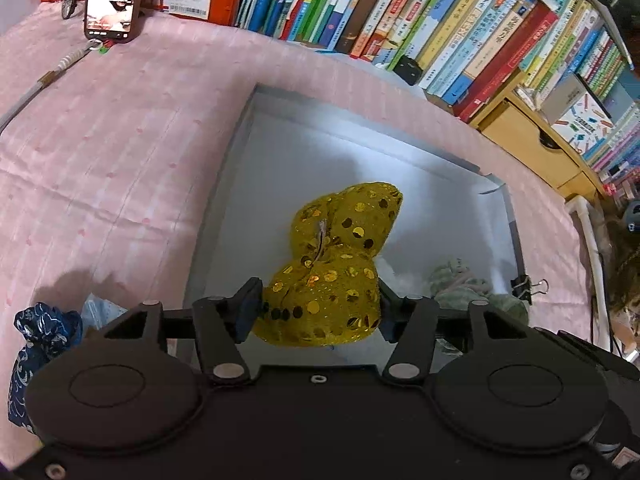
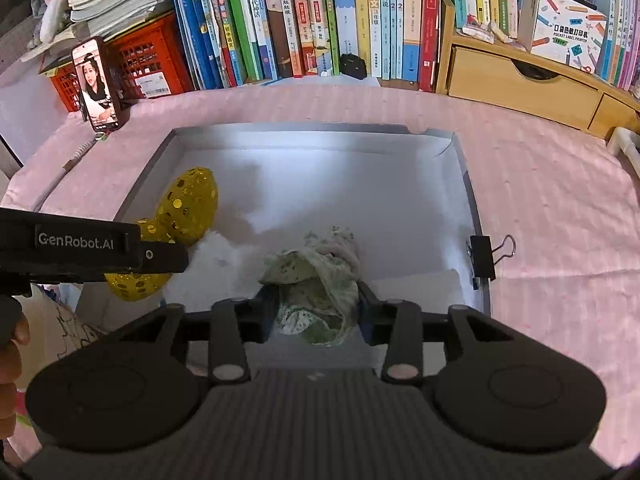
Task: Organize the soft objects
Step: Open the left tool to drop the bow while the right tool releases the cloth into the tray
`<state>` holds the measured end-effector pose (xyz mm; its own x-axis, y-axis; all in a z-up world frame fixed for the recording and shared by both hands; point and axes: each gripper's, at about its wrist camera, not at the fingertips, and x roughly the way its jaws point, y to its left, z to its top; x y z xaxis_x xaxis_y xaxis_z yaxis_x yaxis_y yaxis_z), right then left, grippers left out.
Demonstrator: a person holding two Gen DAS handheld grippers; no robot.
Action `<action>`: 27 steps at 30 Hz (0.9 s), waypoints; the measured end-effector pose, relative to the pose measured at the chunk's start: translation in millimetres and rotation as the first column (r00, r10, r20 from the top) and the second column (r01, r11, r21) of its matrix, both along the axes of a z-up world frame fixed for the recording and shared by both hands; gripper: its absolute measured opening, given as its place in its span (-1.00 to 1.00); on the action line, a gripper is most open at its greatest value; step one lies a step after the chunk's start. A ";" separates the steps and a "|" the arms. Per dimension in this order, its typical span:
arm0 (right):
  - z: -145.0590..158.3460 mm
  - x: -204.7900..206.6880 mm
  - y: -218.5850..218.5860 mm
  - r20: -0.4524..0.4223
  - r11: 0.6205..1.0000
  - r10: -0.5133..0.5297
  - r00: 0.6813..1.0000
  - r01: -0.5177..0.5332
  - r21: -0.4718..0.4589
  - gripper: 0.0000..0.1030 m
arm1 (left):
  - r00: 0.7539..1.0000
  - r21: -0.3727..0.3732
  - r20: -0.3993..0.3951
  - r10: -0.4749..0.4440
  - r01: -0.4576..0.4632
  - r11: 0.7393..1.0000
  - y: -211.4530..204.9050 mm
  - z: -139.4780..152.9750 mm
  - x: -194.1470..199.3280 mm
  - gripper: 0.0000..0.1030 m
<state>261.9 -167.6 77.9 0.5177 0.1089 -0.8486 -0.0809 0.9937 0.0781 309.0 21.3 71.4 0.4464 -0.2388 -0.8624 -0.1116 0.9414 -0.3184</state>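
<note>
1. The gold sequinned pouch [image 1: 340, 264] and green floral cloth bundle [image 2: 320, 292] lie inside the grey box [image 2: 460, 184].
2. The left gripper [image 1: 320, 304] and right gripper [image 2: 316, 312] straddle them, jaws parted, apparently letting go.
3. A blue patterned cloth [image 1: 36, 344] remains outside on the pink bedsheet [image 1: 120, 140], probably next.
4. The left gripper's casing reads "GenRobot.AI"; a carton [image 2: 568, 36] reads "POCKET LABEL PRINTER".

Both grippers point steeply down, side by side. The left gripper [image 1: 320, 308] has its jaws set partly apart, the blue pads [image 1: 249, 312] at the sides of a yellow pouch [image 1: 332, 272]. The right gripper [image 2: 318, 312] stands likewise, jaws partly apart around a green cloth [image 2: 320, 292]. A hand [image 2: 10, 356] shows at the right view's left edge.
</note>
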 end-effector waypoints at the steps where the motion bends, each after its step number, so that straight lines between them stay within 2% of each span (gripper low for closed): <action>1: 1.3 -0.8 0.2 0.003 1.000 0.001 1.000 -0.001 0.002 0.19 | 1.000 -0.002 0.005 -0.006 0.007 1.000 -0.4 1.5 -1.1 0.17; 3: 4.3 -2.6 0.0 0.011 1.000 0.002 1.000 -0.002 0.004 0.24 | 0.999 -0.008 0.022 -0.023 0.023 1.000 -1.0 5.4 -4.4 0.31; 6: 9.7 -5.2 0.0 0.027 1.000 0.002 1.000 -0.002 0.008 0.31 | 0.998 -0.012 0.046 -0.035 0.036 0.999 -0.9 12.7 -9.8 0.39; 9: 16.2 -8.4 -3.1 0.043 1.000 -0.003 0.999 0.002 0.025 0.38 | 0.997 -0.016 0.063 -0.040 0.041 0.999 -0.1 19.0 -14.0 0.43; 20: 36.5 -23.7 -9.3 0.089 1.000 -0.011 0.996 0.009 0.029 0.44 | 0.991 -0.009 0.111 -0.070 0.072 0.997 1.3 40.9 -35.4 0.46; 27: 53.1 -44.8 -12.5 0.160 1.000 0.004 0.987 -0.007 0.019 0.51 | 0.981 0.009 0.171 -0.095 0.094 0.995 7.7 56.5 -57.3 0.48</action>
<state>217.0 -180.1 131.0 0.6462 0.1276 -0.7524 -0.0992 0.9916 0.0829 251.6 29.0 127.9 0.5626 -0.2860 -0.7757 0.0339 0.9454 -0.3240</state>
